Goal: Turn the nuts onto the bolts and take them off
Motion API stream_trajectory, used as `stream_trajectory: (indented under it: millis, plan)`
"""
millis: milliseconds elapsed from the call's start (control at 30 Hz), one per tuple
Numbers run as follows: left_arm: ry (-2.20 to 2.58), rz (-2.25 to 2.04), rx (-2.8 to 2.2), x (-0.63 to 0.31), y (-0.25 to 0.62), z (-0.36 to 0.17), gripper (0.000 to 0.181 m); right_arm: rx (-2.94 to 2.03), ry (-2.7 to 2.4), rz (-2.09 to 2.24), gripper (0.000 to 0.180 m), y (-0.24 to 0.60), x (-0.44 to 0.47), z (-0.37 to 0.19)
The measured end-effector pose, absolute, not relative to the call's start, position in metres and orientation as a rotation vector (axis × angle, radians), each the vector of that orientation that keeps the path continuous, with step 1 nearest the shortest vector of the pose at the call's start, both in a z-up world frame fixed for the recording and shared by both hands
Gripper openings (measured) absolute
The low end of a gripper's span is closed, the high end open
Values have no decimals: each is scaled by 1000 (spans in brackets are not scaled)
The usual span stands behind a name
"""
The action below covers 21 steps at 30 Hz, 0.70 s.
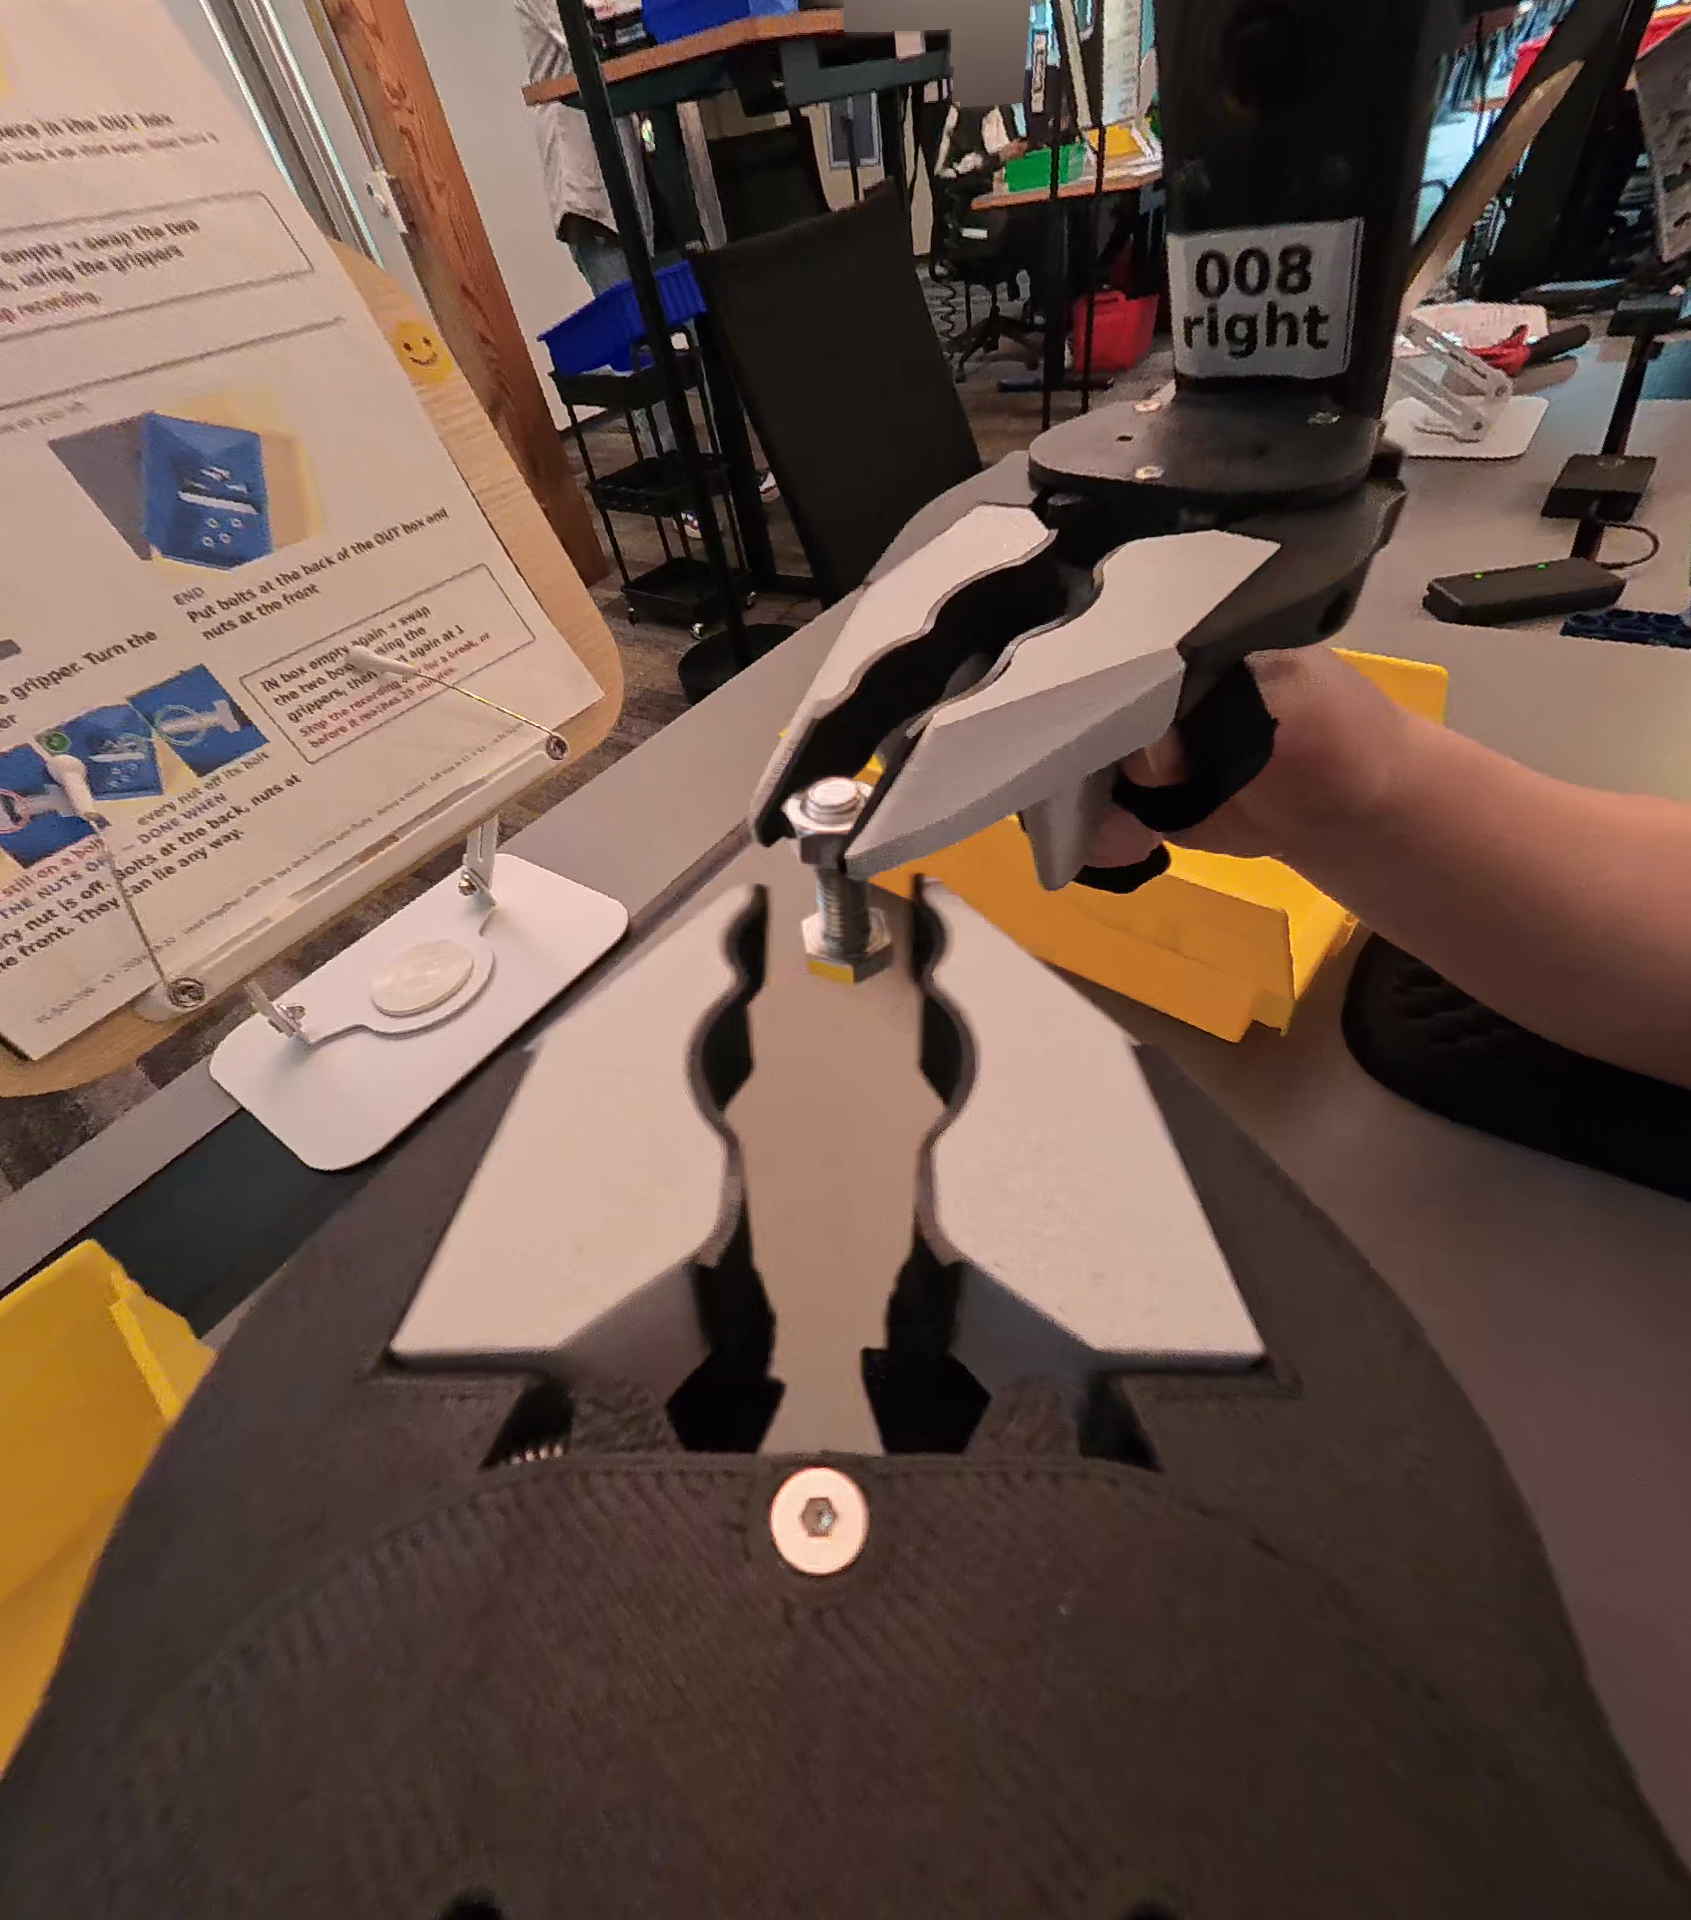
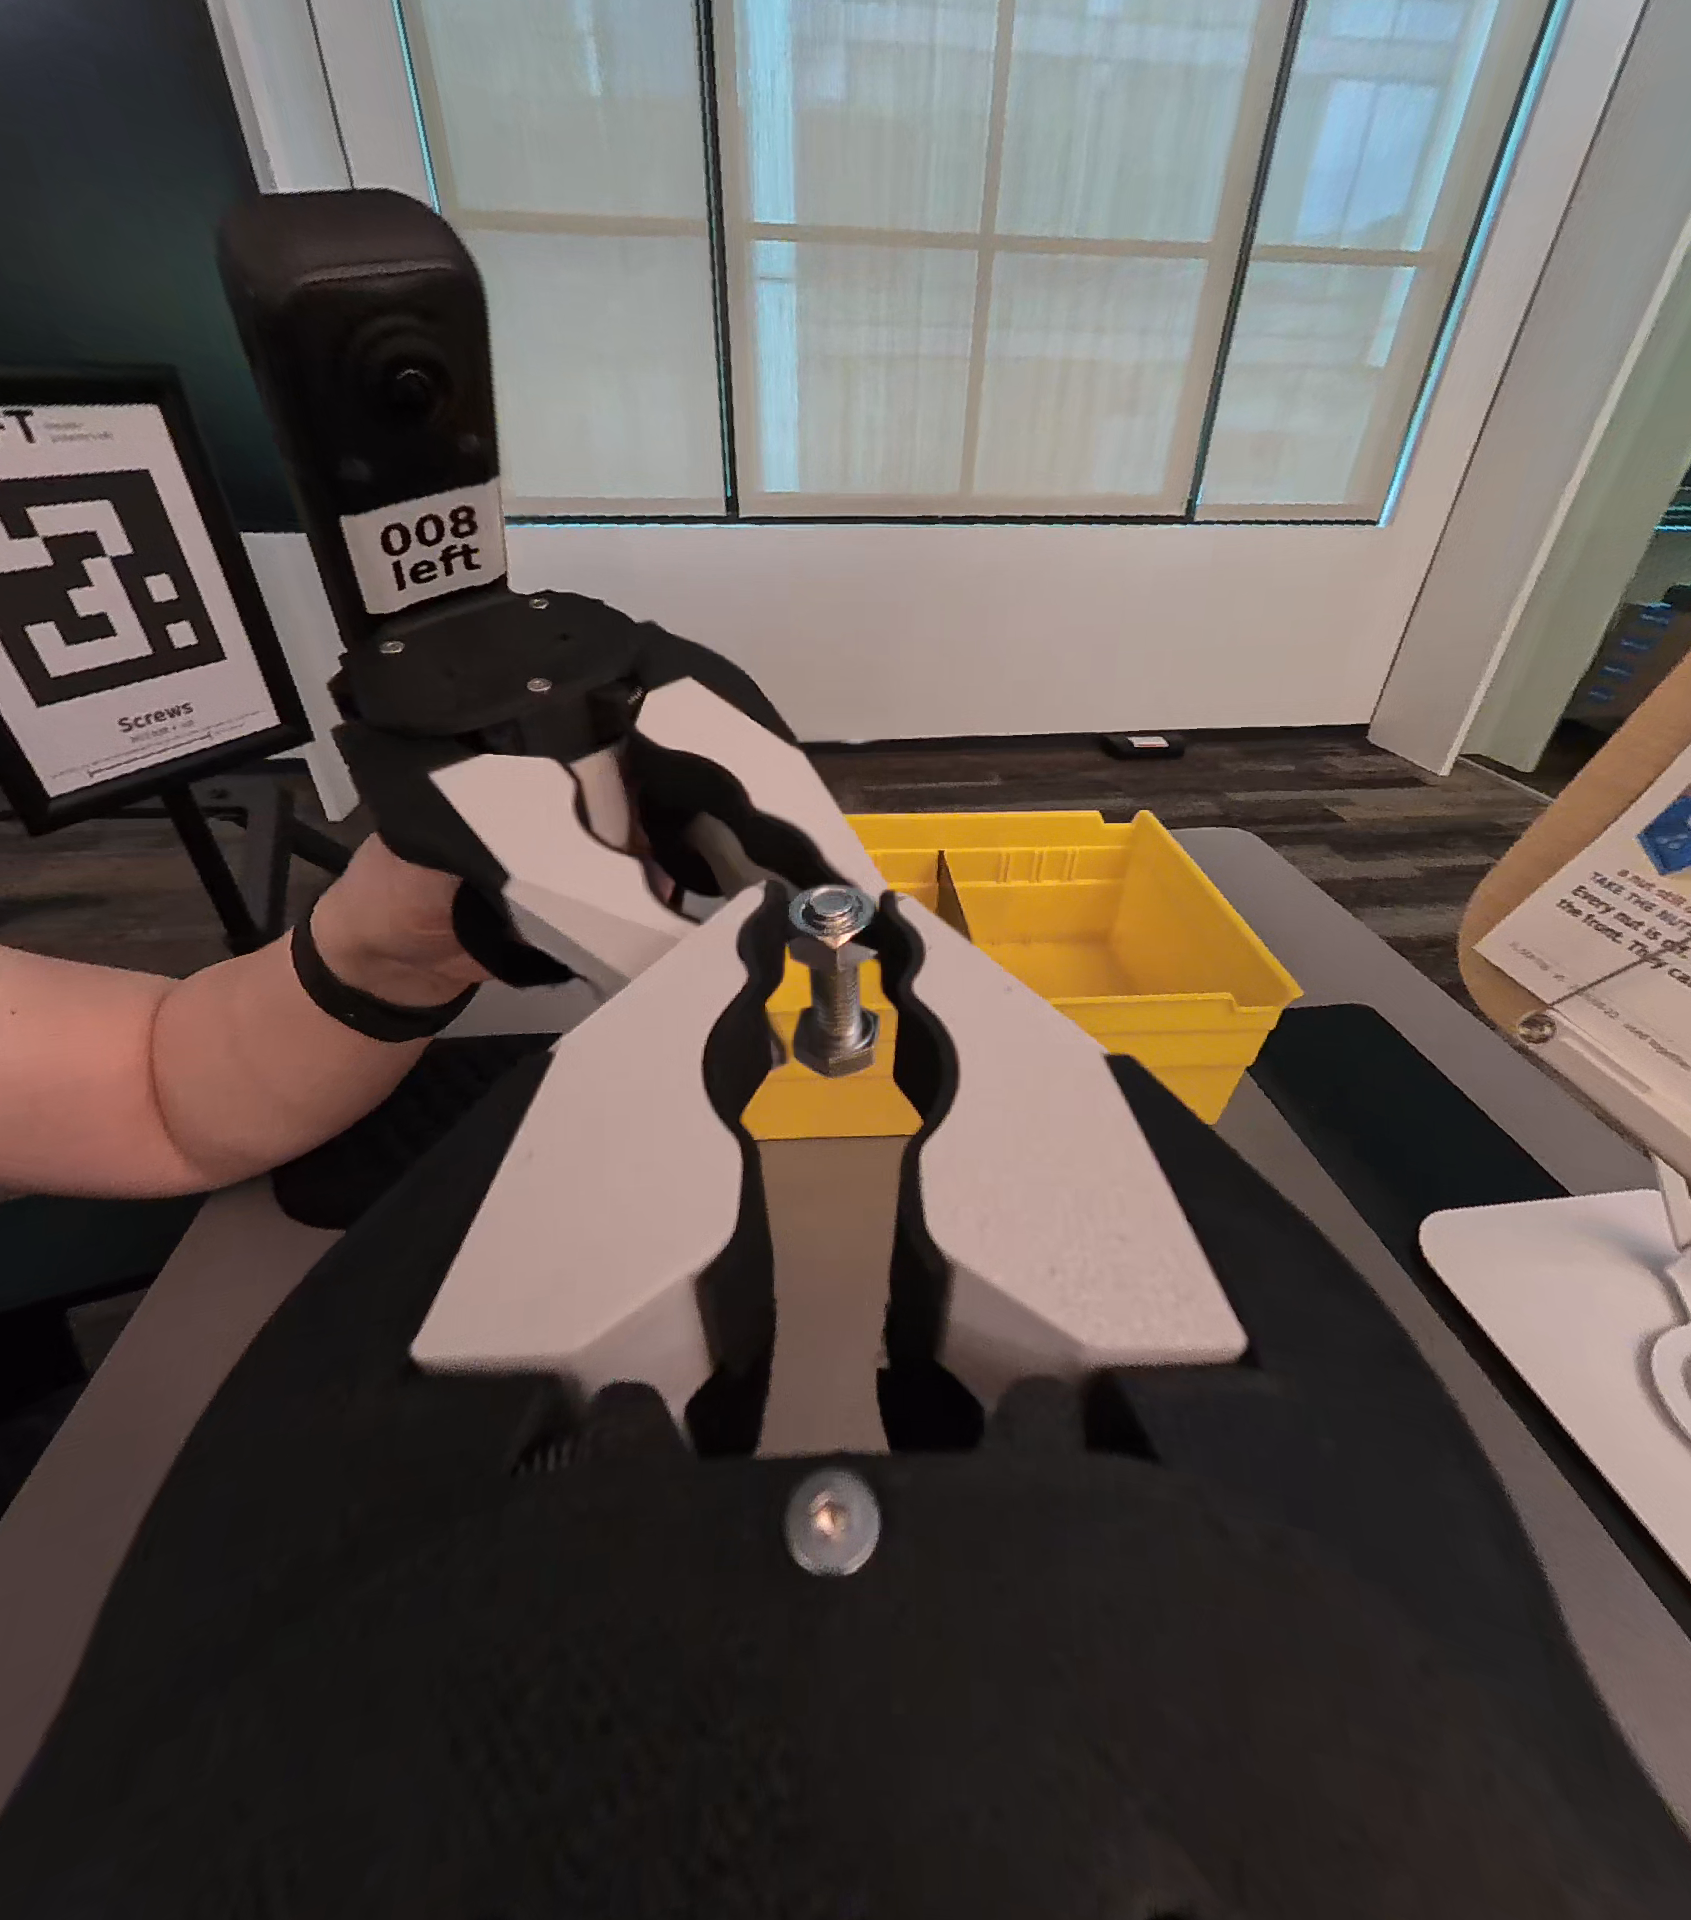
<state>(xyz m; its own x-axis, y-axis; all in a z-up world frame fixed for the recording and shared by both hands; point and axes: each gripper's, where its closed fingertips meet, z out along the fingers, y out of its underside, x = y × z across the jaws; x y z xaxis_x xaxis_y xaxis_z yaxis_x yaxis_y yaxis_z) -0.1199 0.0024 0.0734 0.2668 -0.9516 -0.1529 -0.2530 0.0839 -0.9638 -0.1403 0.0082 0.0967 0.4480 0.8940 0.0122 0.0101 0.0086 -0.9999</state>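
my left gripper [image 1: 836, 914] is clamped on the hex head of the bolt [image 1: 833, 904], held upright over the yellow bin [image 2: 1111, 935]. my right gripper [image 2: 825, 920] pinches the nut [image 2: 828, 916] at the top.

Each camera sits close behind its own fingers [image 1: 612, 1143], looking forward along them. The two views face each other across the counter [image 1: 1547, 1351], sharing the bolt [image 1: 836, 883] between both fingertips.

White labels on both grippers' camera posts [image 1: 1262, 296]; marker sign [image 2: 72, 592]; instruction sheet [image 1: 145, 520].
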Motion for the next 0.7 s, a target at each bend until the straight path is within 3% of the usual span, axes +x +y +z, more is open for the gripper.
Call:
stream_trajectory:
  millis: [100, 167, 367, 700]
  plan:
    - [1222, -821, -1429, -120, 1, 72, 52, -1388, -836, 902, 16, 9, -135, 101]
    - [1265, -866, -1452, -116, -3, 65, 57, -1370, -829, 967, 15, 5, -135, 106]
    - [1279, -960, -1402, -111, -10, 65, 23, -1359, -857, 997, 16, -1, -138, 107]
    - [1278, -899, -1400, -112, -5, 62, 17, -1351, -854, 976, 18, -1, -140, 108]
